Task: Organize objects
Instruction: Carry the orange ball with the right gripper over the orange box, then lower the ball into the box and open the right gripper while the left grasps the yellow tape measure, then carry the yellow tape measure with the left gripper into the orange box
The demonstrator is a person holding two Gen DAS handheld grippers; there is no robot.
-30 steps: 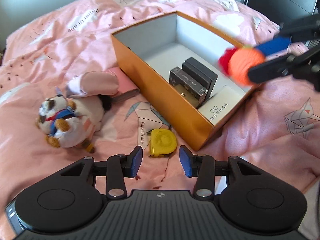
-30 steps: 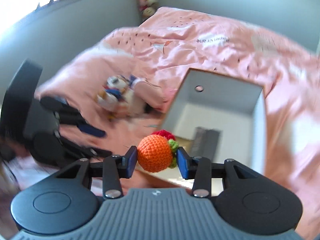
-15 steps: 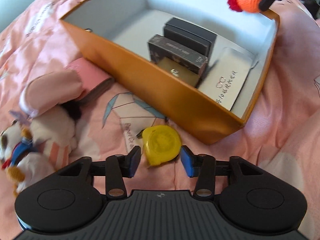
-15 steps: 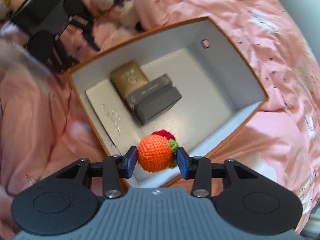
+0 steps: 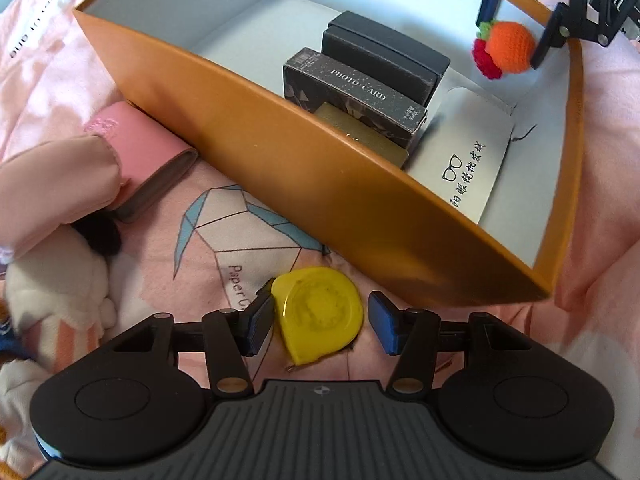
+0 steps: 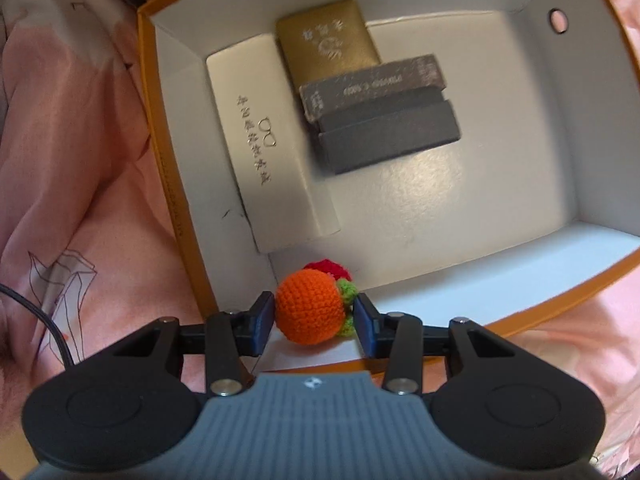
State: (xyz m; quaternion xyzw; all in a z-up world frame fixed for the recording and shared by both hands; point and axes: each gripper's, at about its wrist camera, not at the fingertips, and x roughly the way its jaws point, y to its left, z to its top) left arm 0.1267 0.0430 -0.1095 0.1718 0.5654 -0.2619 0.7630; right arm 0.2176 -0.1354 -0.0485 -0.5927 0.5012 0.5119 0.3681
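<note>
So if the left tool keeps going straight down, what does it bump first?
Probably the yellow tape measure, lying on the pink bedcover between the left tool's open jaws, though depth is hard to judge.

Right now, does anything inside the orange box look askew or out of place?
Mostly tidy. Only the dark grey cardboard box and black photo-card box sit skewed, overlapping the flat gold case inside the orange box.

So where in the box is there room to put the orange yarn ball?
The orange box has bare white floor between the dark grey case, the wall with the round hole and the near wall. The opposite end is crowded: white glasses case, gold box, photo-card box. The right tongs hold the yarn ball above the near corner.
</note>
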